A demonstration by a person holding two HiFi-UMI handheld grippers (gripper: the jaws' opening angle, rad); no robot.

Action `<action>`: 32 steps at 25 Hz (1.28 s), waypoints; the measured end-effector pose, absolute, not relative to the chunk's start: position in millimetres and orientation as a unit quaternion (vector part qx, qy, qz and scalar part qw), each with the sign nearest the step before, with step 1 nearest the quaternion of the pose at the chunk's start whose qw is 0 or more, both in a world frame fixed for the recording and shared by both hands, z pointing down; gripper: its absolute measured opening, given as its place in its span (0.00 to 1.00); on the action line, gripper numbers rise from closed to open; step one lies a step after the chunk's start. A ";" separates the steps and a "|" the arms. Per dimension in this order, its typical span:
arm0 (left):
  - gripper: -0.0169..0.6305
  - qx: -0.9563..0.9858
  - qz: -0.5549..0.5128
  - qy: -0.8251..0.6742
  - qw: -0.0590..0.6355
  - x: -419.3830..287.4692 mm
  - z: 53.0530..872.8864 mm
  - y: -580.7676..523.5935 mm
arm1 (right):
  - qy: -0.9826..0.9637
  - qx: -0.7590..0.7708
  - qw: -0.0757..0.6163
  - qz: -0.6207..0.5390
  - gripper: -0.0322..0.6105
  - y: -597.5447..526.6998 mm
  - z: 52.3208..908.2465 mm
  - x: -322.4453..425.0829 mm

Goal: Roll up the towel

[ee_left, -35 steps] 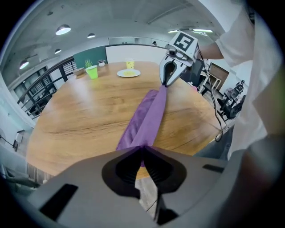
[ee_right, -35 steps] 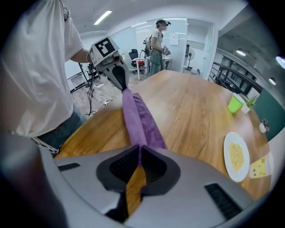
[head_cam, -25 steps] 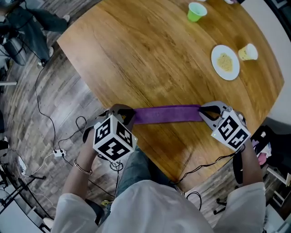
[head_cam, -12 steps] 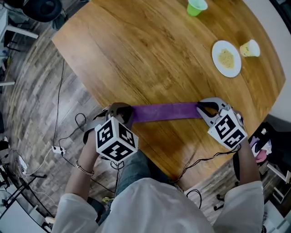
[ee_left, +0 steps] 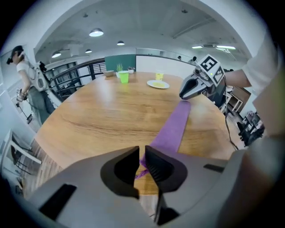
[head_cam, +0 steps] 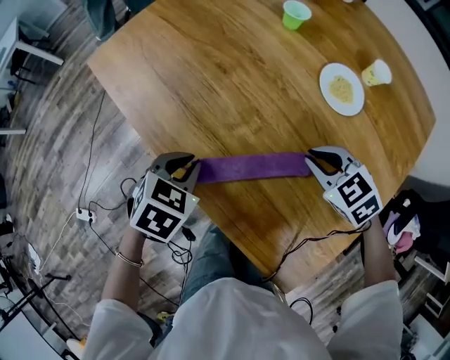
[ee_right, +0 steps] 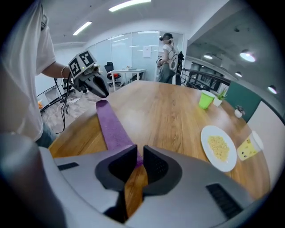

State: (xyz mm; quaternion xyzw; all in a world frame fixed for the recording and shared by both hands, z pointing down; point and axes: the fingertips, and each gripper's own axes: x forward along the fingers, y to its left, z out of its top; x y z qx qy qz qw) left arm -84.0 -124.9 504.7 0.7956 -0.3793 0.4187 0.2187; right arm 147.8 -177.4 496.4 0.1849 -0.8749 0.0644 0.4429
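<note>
The purple towel [head_cam: 249,167] lies as a long narrow strip on the round wooden table [head_cam: 232,77], near its front edge. My left gripper [head_cam: 188,169] is shut on the strip's left end, and the towel's corner [ee_left: 143,161] shows between its nearly closed jaws. My right gripper [head_cam: 313,163] is shut on the right end. In the right gripper view the towel [ee_right: 113,127] runs from my right gripper [ee_right: 139,161] across to the left gripper [ee_right: 100,91]. The left gripper view shows the towel [ee_left: 171,129] reaching the right gripper [ee_left: 189,91].
A green cup [head_cam: 295,14], a white plate of food [head_cam: 341,88] and a tipped yellow cup [head_cam: 376,72] stand at the table's far side. Cables [head_cam: 88,211] lie on the wood floor to the left. A person [ee_left: 26,75] stands beyond the table.
My left gripper has rolled, so its marker cube now sits further left. The right gripper has turned slightly. The towel stays stretched between them in about the same place.
</note>
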 end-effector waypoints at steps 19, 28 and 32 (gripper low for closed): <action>0.08 0.743 0.030 -0.659 0.109 -151.3 220.1 -102.9 | -0.819 0.570 0.068 0.000 0.05 -114.9 196.7 240.2; 0.03 0.738 -0.058 -0.670 0.043 -137.7 141.2 -85.7 | -0.747 0.663 -0.013 -0.049 0.05 -72.4 138.7 293.0; 0.03 0.738 -0.056 -0.672 0.025 -132.7 143.4 -85.9 | -0.732 0.680 -0.012 -0.036 0.05 -70.1 153.9 303.9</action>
